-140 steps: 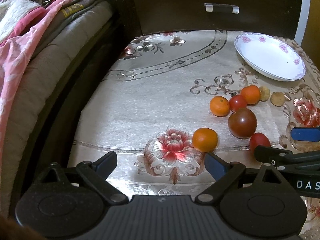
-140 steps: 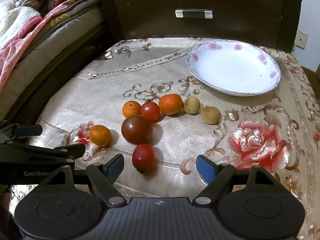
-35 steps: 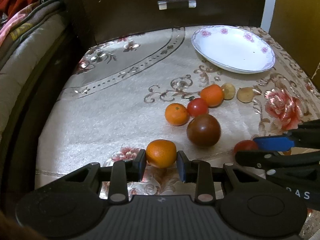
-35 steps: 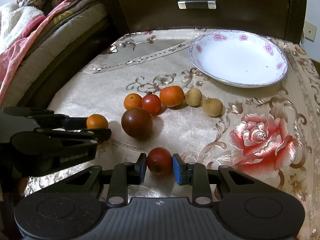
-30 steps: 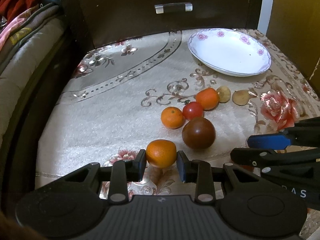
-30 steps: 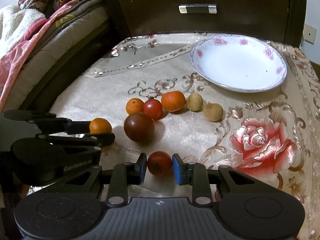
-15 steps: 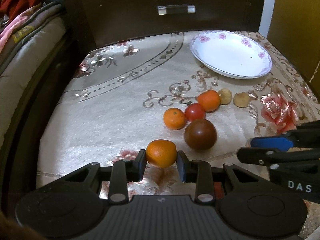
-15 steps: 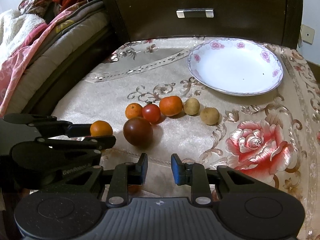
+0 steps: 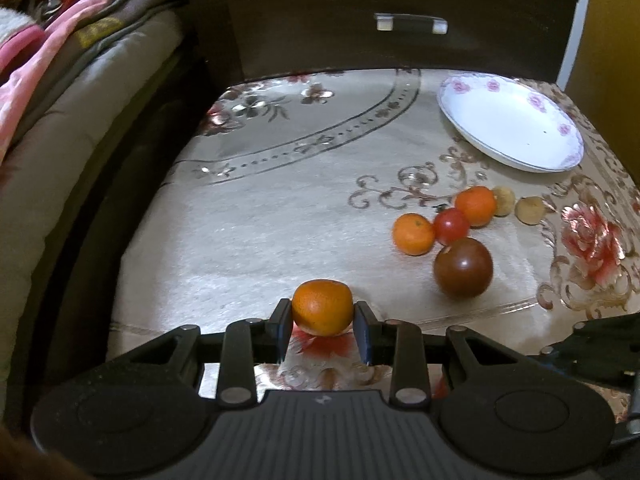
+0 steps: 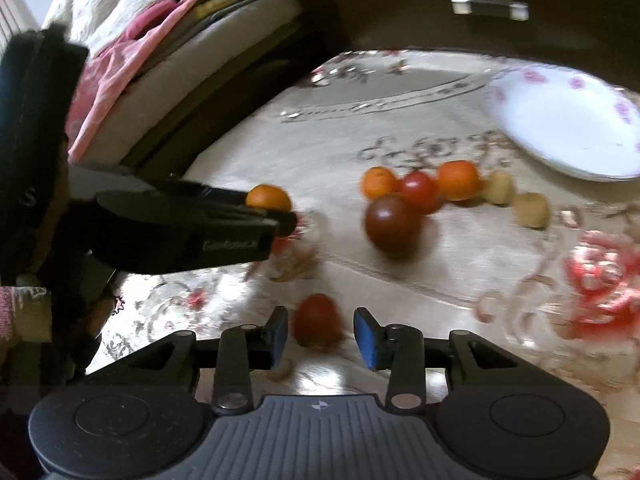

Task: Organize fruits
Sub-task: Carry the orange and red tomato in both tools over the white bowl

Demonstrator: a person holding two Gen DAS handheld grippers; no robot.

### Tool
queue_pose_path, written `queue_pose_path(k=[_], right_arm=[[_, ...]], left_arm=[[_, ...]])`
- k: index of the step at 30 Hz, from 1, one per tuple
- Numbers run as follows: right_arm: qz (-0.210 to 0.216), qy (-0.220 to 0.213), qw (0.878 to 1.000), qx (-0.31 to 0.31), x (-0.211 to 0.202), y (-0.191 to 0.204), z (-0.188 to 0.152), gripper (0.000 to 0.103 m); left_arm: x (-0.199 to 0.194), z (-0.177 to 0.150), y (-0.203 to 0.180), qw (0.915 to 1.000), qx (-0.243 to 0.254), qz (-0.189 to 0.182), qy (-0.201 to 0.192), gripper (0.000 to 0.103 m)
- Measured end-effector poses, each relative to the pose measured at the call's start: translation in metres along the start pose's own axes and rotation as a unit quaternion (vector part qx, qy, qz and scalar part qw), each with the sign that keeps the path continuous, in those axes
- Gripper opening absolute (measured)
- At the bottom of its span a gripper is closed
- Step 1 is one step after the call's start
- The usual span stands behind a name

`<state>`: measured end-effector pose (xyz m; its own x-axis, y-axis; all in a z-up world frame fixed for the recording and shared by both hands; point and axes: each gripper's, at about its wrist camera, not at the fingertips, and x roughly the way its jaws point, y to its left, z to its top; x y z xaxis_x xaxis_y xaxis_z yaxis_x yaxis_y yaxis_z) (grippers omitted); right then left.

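My left gripper is shut on an orange mandarin held just above the floral tablecloth; it also shows in the right wrist view. My right gripper is partly open around a small red tomato that lies on the cloth, with gaps on both sides; this view is blurred. A dark brown tomato, a second mandarin, a red cherry tomato, a third mandarin and two tan longans lie in a cluster. A white floral plate stands empty at the back right.
A dark wooden drawer front with a handle rises behind the table. A bed with folded blankets runs along the left edge. The right gripper's body shows at the lower right of the left wrist view.
The right gripper lost the red tomato from between its fingers; the tomato now lies on the cloth between the opened fingers. The left gripper keeps hold of the mandarin and has shifted left.
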<state>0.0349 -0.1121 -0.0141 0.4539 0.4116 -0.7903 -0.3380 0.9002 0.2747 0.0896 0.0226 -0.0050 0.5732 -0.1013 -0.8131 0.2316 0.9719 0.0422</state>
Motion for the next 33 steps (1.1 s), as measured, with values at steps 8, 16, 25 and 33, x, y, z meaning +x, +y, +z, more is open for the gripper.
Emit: queue_pose_path(k=[8,16,25,33], right_arm=[[-0.042,0.01,0.999,-0.021,0.018,0.013,0.001,0.021],[-0.056,-0.016,0.998,0.002,-0.008,-0.002,0.004,0.021],[-0.095,-0.064,0.992,0.045,-0.038,-0.04,0.012,0.021],[-0.121,-0.106,0.985,0.063,-0.056,-0.066,0.028,0.021]], left_arm=[[-0.006,0.004,0.001,0.9999,-0.002,-0.014,-0.007,0.041],[-0.009,0.014,-0.024,0.9993,0.019,-0.029,-0.016,0.041],[-0.012,0.031,-0.063,0.9971,0.045,-0.056,-0.027,0.041],[-0.009,0.064,-0.086,0.9952,0.049,-0.067,-0.052,0.041]])
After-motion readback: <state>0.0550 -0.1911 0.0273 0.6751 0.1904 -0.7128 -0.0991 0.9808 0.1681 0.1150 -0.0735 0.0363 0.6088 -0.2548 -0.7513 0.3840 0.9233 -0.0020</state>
